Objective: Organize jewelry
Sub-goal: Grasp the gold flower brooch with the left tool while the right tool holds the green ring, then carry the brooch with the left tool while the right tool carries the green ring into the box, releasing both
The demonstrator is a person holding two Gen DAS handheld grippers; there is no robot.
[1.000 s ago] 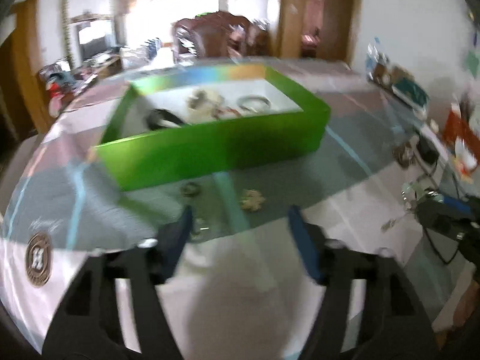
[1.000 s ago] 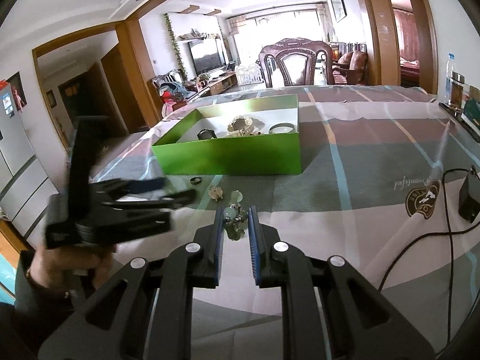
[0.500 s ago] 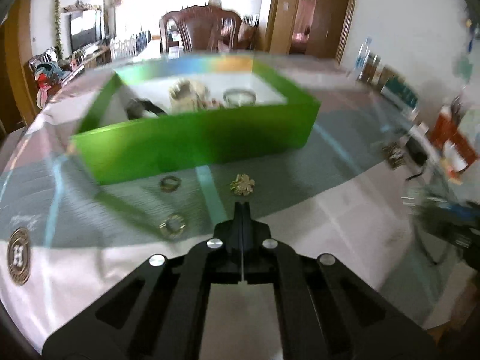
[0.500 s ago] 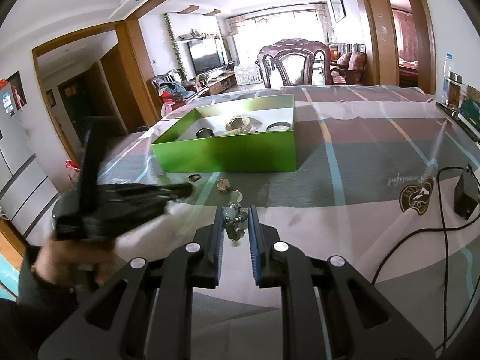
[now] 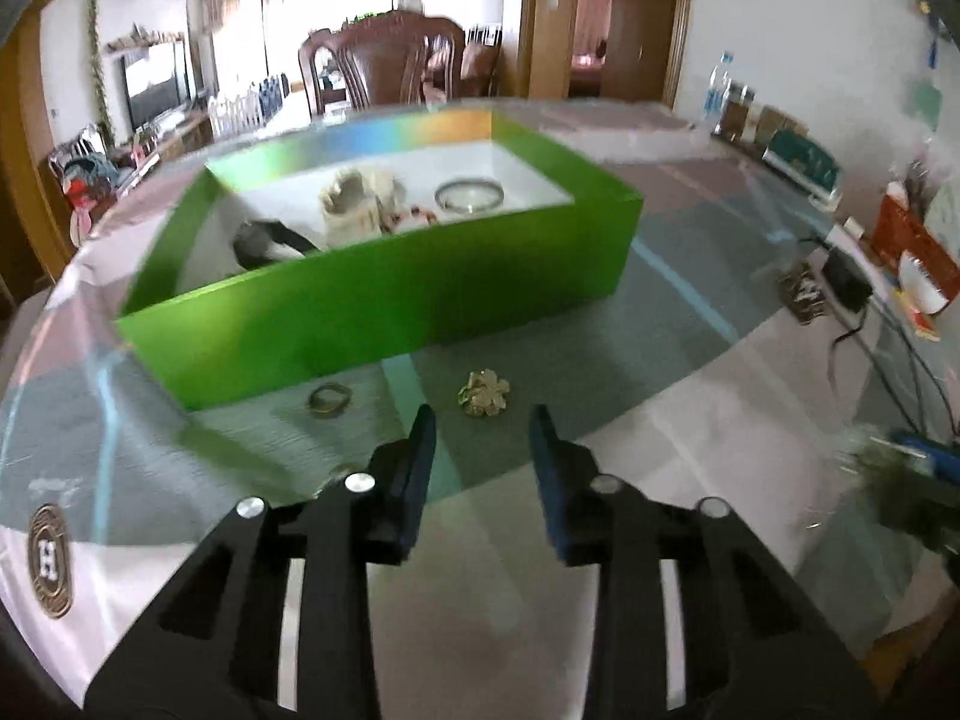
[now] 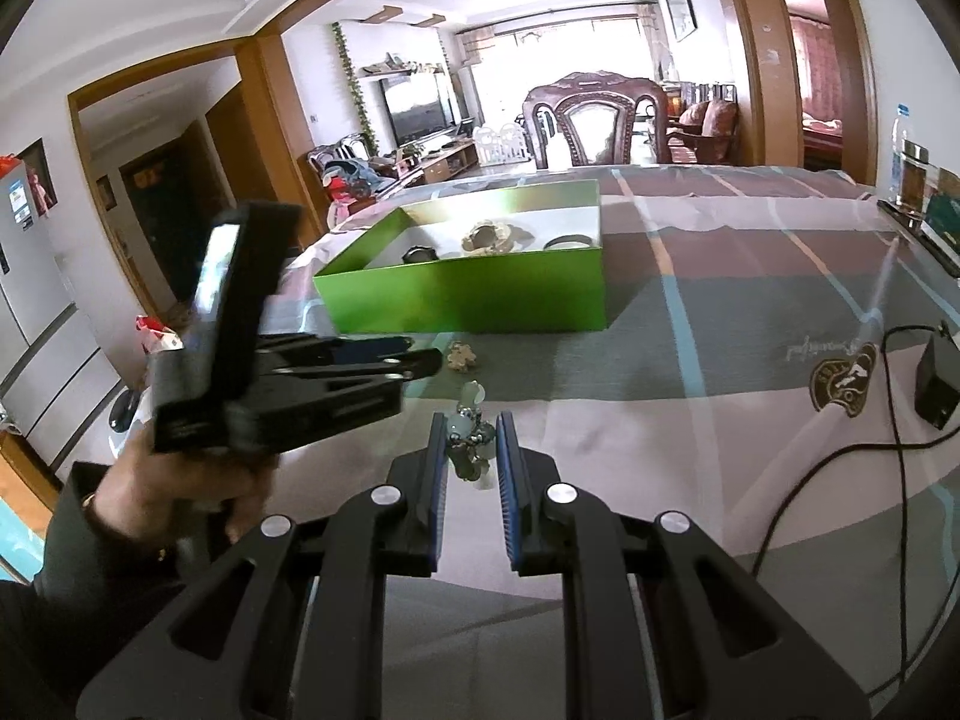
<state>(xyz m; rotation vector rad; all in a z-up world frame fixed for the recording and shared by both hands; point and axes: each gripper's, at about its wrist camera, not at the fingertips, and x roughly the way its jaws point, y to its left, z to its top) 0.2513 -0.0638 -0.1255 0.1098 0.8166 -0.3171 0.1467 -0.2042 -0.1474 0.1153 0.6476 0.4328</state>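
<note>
L gripper (image 5: pixel 480 420), jaws opening & empty, nr gold flower brooch (image 5: pixel 483 393): straddle it, pinch low; R gripper (image 6: pixel 472 441) narrow, clamped on beaded piece (image 6: pixel 471 444).

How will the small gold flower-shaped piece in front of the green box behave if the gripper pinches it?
The gold flower piece looks small, thin and probably light, so it may slide on the smooth tablecloth before the pads close. Its lobed, uneven outline suggests it will not roll. It lies low and flat, so the left gripper, now opening, may struggle to get under it.
</note>
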